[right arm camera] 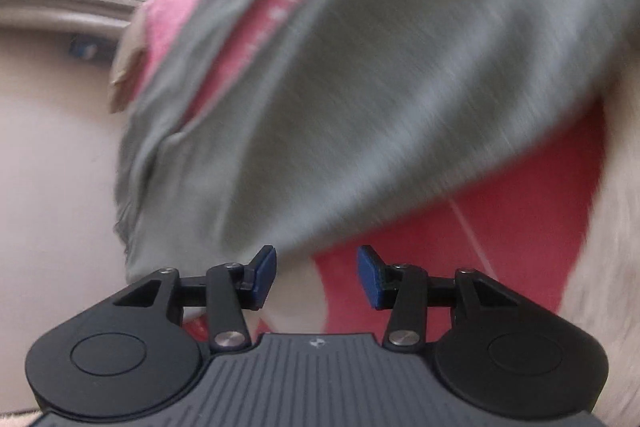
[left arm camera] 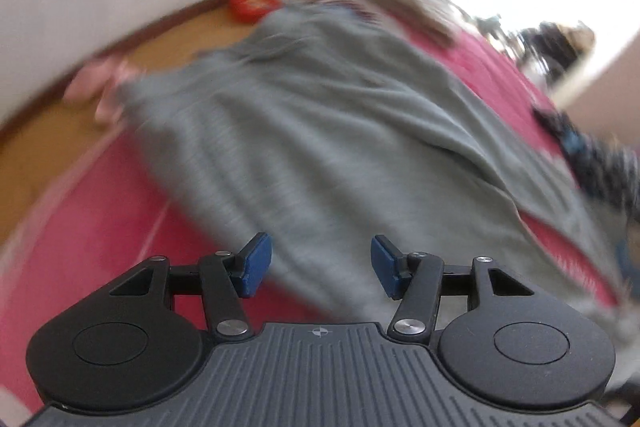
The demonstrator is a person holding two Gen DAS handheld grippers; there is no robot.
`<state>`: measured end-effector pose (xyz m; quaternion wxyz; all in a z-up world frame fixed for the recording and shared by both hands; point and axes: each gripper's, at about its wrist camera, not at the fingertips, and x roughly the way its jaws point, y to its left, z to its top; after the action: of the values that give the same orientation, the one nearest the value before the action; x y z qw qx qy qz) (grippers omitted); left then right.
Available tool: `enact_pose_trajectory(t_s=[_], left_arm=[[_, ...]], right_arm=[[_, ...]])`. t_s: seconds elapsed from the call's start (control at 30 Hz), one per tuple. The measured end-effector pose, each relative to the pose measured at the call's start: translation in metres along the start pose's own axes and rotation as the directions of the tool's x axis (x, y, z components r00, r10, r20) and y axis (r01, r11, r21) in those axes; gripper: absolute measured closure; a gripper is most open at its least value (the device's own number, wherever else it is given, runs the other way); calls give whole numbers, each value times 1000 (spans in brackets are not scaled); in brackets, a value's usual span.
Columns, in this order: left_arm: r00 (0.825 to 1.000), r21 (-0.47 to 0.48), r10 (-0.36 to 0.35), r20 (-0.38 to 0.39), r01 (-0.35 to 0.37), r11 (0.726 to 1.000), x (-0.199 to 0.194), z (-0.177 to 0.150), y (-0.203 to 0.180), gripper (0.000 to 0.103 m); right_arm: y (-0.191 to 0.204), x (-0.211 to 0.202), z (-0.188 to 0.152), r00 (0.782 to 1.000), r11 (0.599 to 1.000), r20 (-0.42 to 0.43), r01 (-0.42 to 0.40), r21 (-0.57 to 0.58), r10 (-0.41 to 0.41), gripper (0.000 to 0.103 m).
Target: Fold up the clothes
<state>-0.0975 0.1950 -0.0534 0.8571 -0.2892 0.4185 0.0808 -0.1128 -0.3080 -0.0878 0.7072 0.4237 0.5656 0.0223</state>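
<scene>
A grey garment [left arm camera: 312, 131] lies spread on a red bed cover [left arm camera: 100, 227]; both views are motion-blurred. My left gripper [left arm camera: 320, 265] is open and empty, just above the garment's near edge. In the right wrist view the same grey garment [right arm camera: 380, 87] fills the upper frame over the red cover [right arm camera: 460, 239]. My right gripper [right arm camera: 316, 277] is open and empty, at the garment's lower edge, with its left pad [right arm camera: 264, 275] against the grey cloth's hem.
A wooden floor [left arm camera: 48, 139] lies left of the bed, with pink slippers [left arm camera: 100, 87] and a red object [left arm camera: 252, 3] by the white wall. A dark patterned cloth [left arm camera: 596, 163] lies at the bed's right side. A beige wall [right arm camera: 52, 155] stands left.
</scene>
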Motion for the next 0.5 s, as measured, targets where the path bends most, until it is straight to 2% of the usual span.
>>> enact_pose_trajectory(t_s=[0.07, 0.17, 0.3, 0.4, 0.5], left_arm=[[999, -74, -33, 9, 34, 997, 3, -6, 17, 47], [999, -163, -52, 15, 53, 985, 12, -12, 35, 46], [994, -285, -85, 63, 100, 953, 20, -10, 57, 46], [992, -345, -85, 97, 114, 932, 25, -3, 67, 46], [991, -372, -77, 111, 113, 921, 33, 5, 70, 49]], right_arm=[[-6, 2, -3, 997, 998, 33, 62, 29, -63, 56], [-6, -4, 4, 990, 995, 108, 87, 58, -93, 56], [-8, -16, 18, 960, 986, 232, 139, 95, -158, 56], [-15, -16, 21, 945, 979, 271, 150, 134, -182, 56], [-19, -15, 19, 934, 977, 302, 148, 152, -189, 57]])
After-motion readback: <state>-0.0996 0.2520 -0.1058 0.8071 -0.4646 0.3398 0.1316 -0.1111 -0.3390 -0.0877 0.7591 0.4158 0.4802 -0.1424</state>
